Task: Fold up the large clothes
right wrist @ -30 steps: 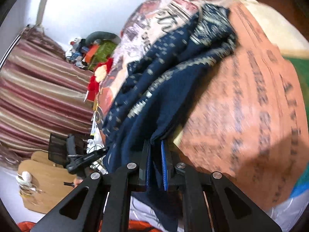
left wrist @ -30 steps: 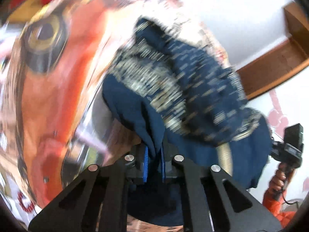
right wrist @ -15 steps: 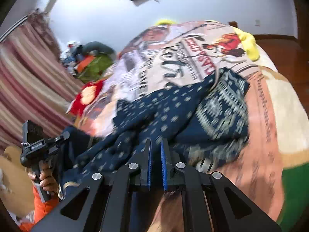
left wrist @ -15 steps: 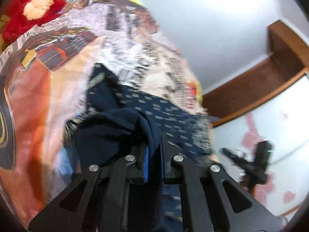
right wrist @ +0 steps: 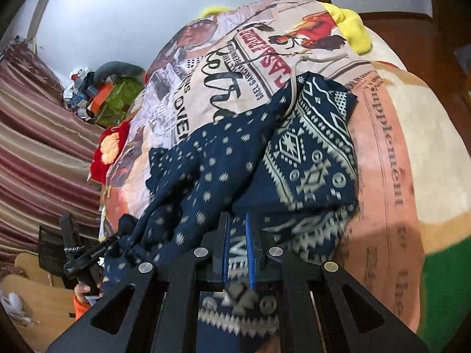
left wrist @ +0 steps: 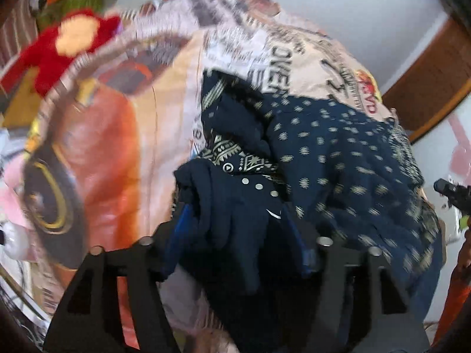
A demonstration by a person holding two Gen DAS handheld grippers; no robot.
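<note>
Left tongs (left wrist: 238, 235): jaws stand well apart, with a bunched fold of the navy garment (left wrist: 338, 158) heaped between and over them at the lower centre of the left wrist frame. Whether the cloth is pinched cannot be told; it drapes across both blue pads. A row of metal snaps shows on the plain navy panel just above the jaws.

Right tongs (right wrist: 237, 253): blue pads stand a narrow gap apart at the lower centre of the right wrist frame. The patterned hem of the navy garment (right wrist: 309, 158) is visible through the gap and below the jaws; no fabric appears clamped between the pads.

Garment location: it lies crumpled on the printed bedspread (right wrist: 235, 67), occupying the centre of both frames. One part carries small pale dots, another a broad geometric band in cream. A pale drawstring (right wrist: 294, 85) runs across its upper edge.

Surroundings: a red plush toy (left wrist: 64, 47) sits at the upper left of the left wrist frame. A yellow cushion (right wrist: 353, 26) lies at the top of the right wrist frame. Striped curtains (right wrist: 35, 135) fill the left side there.
</note>
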